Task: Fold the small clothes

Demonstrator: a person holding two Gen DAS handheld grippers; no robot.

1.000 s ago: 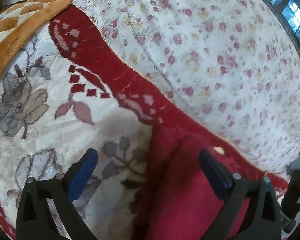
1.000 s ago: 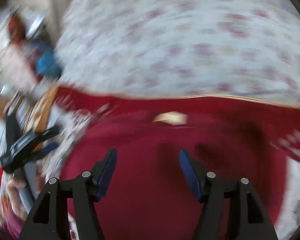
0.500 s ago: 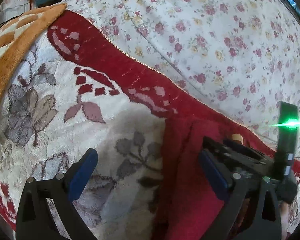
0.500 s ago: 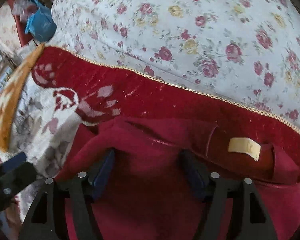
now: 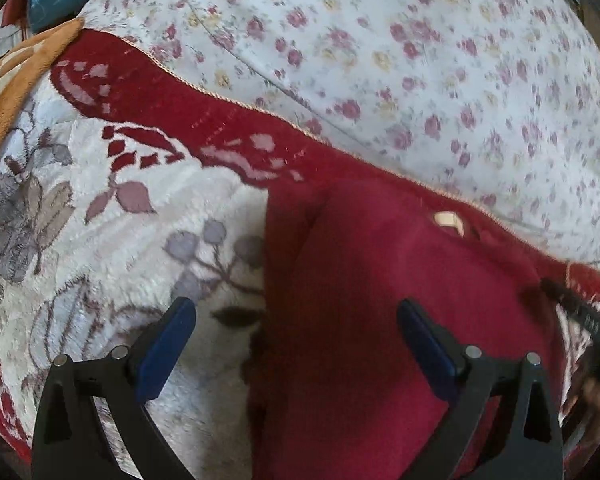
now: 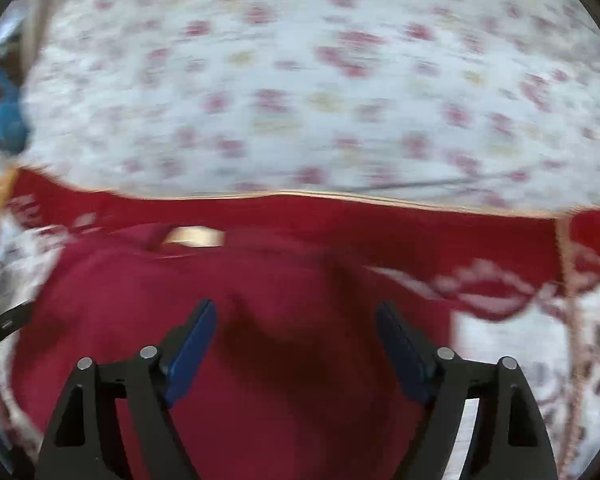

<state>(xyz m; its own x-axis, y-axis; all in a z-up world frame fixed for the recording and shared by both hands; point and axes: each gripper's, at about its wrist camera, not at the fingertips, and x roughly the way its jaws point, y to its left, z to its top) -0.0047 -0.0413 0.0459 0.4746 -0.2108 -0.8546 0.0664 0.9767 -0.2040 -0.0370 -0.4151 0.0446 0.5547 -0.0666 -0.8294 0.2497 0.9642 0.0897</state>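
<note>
— Why do you hold both grippers over the red garment [image 5: 372, 320] like this?

— It lies flat on the plush blanket [image 5: 100, 240], its neck label [image 5: 450, 220] beside the blanket's red border, so I can choose an edge to fold. My left gripper [image 5: 296, 332] is wide open over the garment's left edge, with nothing between the pads. My right gripper [image 6: 296, 336] is also open above the cloth.

— What changed?

— The right jaws have just been opening; half a second ago they were pressed into the fabric, and now they seem clear of it, though this view is blurred. The right gripper has left the middle of the left view.
</note>
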